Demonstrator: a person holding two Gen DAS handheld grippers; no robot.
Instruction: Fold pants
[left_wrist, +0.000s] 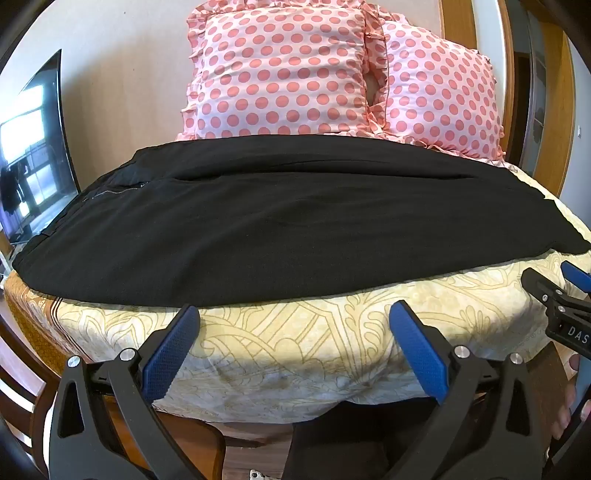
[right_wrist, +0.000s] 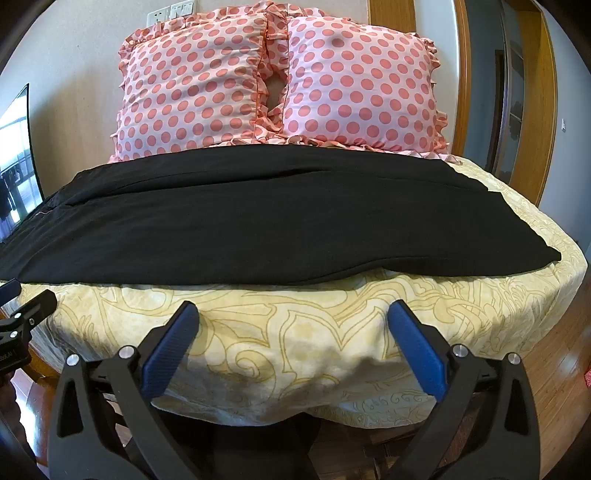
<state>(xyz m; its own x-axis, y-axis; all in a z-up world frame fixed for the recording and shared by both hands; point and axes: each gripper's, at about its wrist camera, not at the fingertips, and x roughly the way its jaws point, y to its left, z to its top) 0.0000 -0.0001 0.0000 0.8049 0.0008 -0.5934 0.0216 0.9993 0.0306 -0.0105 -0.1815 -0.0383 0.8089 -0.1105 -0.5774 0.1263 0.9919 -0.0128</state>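
Black pants (left_wrist: 280, 225) lie flat across the bed, waist and zipper at the left, leg ends at the right; they also show in the right wrist view (right_wrist: 258, 218). They look folded lengthwise, one leg over the other. My left gripper (left_wrist: 293, 314) is open and empty, just short of the pants' near edge, over the bed's front. My right gripper (right_wrist: 293, 312) is open and empty, also short of the near edge, further right. The right gripper shows at the right edge of the left wrist view (left_wrist: 554, 295); the left gripper shows at the left edge of the right wrist view (right_wrist: 22, 310).
The bed has a cream patterned cover (left_wrist: 314, 332) (right_wrist: 314, 325). Two pink polka-dot pillows (left_wrist: 280, 74) (right_wrist: 369, 85) lean on the wall behind the pants. A TV screen (left_wrist: 33, 155) stands at the left. A wooden door frame (right_wrist: 550, 110) and wood floor (right_wrist: 565, 387) are at the right.
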